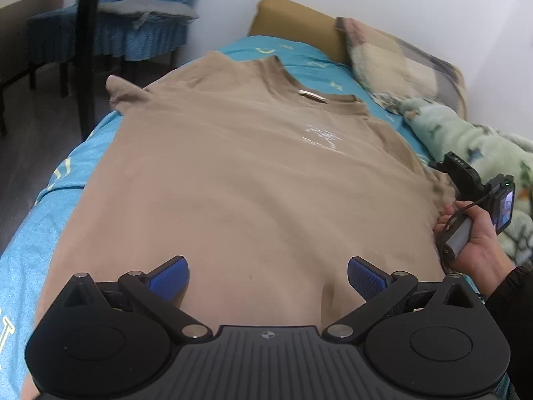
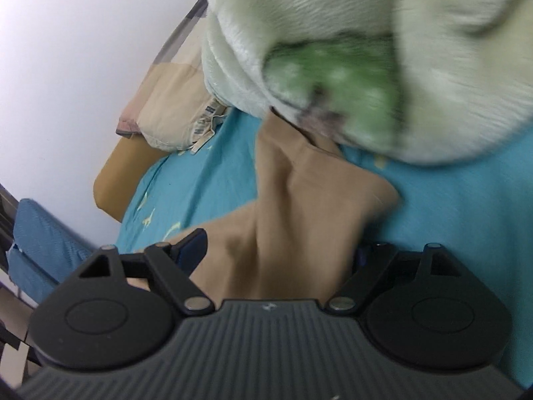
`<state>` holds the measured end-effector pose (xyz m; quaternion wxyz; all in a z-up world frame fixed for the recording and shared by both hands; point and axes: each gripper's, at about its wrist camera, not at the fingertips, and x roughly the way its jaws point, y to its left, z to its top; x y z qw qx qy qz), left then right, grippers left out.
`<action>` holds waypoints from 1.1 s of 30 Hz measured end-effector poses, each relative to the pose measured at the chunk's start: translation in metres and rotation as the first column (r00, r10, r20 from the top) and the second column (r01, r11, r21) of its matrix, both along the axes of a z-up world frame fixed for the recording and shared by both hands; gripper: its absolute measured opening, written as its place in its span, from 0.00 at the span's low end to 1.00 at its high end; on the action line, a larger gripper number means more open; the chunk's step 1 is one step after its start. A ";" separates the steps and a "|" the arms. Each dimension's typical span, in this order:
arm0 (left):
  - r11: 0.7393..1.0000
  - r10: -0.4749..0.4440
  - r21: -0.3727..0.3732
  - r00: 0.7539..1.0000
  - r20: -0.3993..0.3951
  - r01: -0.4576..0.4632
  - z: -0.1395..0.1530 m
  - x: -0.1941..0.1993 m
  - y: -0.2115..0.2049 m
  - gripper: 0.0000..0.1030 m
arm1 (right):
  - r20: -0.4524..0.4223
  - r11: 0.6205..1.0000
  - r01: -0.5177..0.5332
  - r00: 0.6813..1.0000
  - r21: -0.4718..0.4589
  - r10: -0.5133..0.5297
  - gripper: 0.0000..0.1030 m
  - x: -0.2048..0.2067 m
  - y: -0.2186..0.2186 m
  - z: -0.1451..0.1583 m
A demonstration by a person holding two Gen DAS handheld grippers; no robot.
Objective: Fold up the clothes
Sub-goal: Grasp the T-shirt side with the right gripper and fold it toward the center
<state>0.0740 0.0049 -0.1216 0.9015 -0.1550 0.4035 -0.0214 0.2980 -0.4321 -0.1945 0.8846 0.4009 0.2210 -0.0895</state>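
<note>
A tan T-shirt lies spread flat on a turquoise bedsheet, collar far. The left gripper hovers over its near hem, jaws released. At the right sleeve, the right gripper straddles fabric, jaws wide, beside a green fleece blanket.

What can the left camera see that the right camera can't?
Only the left wrist view shows the whole tan T-shirt spread flat, its collar, the person's hand holding the right tool, and the blue chair.

Only the right wrist view shows the shirt's sleeve up close, lying between the right tool's open jaws.

Both show the blue bedsheet, the fluffy green blanket, the pillow and the white wall.
</note>
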 end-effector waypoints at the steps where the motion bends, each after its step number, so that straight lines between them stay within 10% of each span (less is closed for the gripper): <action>1: 1.000 0.009 -0.005 1.000 -0.004 -0.009 0.000 0.003 0.001 1.00 | 0.003 1.000 -0.003 1.000 -0.005 0.003 0.80 0.009 -0.002 0.000; 3: 1.000 0.010 -0.006 1.000 0.025 -0.010 0.005 0.003 0.004 1.00 | -0.041 1.000 -0.002 0.999 -0.029 0.001 0.50 0.025 -0.002 0.004; 4: 1.000 0.014 0.008 0.999 0.044 -0.014 0.009 0.001 0.005 1.00 | -0.075 0.999 -0.003 0.997 -0.032 0.001 0.17 0.031 -0.002 0.007; 5: 0.999 0.017 0.026 0.998 0.062 -0.018 0.013 0.000 0.006 1.00 | -0.084 0.999 0.002 0.996 -0.048 -0.006 0.11 0.032 -0.001 0.013; 11: 0.995 0.035 0.084 0.989 0.145 -0.047 0.046 -0.012 0.021 1.00 | 0.003 0.939 -0.011 1.000 -0.344 0.013 0.10 0.015 0.056 0.105; 17: 0.990 0.048 0.120 0.978 0.201 -0.073 0.074 -0.026 0.052 1.00 | 0.043 0.741 -0.043 0.994 -0.671 0.098 0.10 -0.003 0.176 0.187; 26: 0.983 0.132 0.097 0.966 0.221 -0.157 0.070 -0.022 0.112 1.00 | -0.117 0.491 -0.280 0.935 -0.825 0.336 0.10 0.024 0.358 0.136; 30: 0.984 0.155 0.065 0.972 0.175 -0.168 0.054 -0.007 0.128 1.00 | -0.191 0.519 -0.384 0.902 -0.763 0.387 0.11 0.037 0.380 0.099; 33: 0.986 0.152 0.051 0.976 0.159 -0.162 0.048 -0.001 0.132 1.00 | -0.219 0.580 -0.454 0.876 -0.677 0.430 0.57 0.044 0.375 0.083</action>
